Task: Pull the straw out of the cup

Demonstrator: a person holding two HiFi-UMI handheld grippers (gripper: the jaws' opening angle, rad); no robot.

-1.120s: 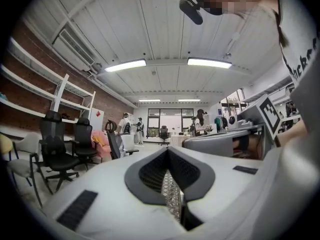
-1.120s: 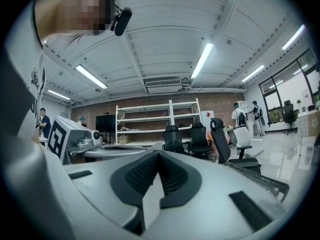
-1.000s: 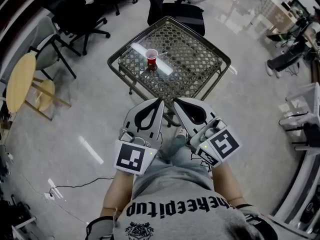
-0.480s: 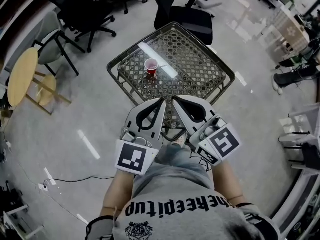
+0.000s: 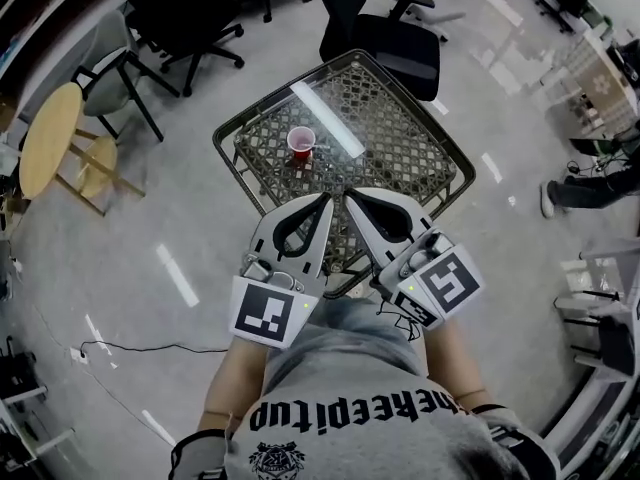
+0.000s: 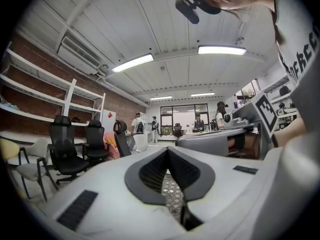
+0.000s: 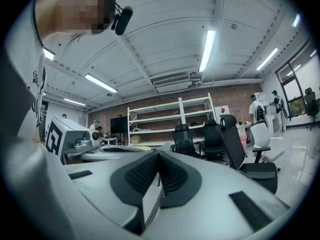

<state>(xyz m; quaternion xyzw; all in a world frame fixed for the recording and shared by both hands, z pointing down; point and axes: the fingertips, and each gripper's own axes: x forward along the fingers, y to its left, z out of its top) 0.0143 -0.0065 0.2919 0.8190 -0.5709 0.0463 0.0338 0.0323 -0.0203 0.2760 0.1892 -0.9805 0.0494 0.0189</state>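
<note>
A small red cup stands on the left part of a glass-topped wire-mesh table in the head view. The straw in it is too small to make out clearly. My left gripper and right gripper are held side by side over the table's near corner, well short of the cup. Both are shut with nothing between the jaws. In the left gripper view the left gripper has its pads together, with only mesh showing below. The right gripper points level at chairs and shelves. Neither gripper view shows the cup.
A black office chair stands just behind the table. More black chairs are at the back left. A round yellow stool table is at the left. A cable lies on the floor. A seated person's legs are at the right.
The table and cup have slid lower in the head view and nearer to the grippers. Both grippers kept their side-by-side pose and stayed shut.
</note>
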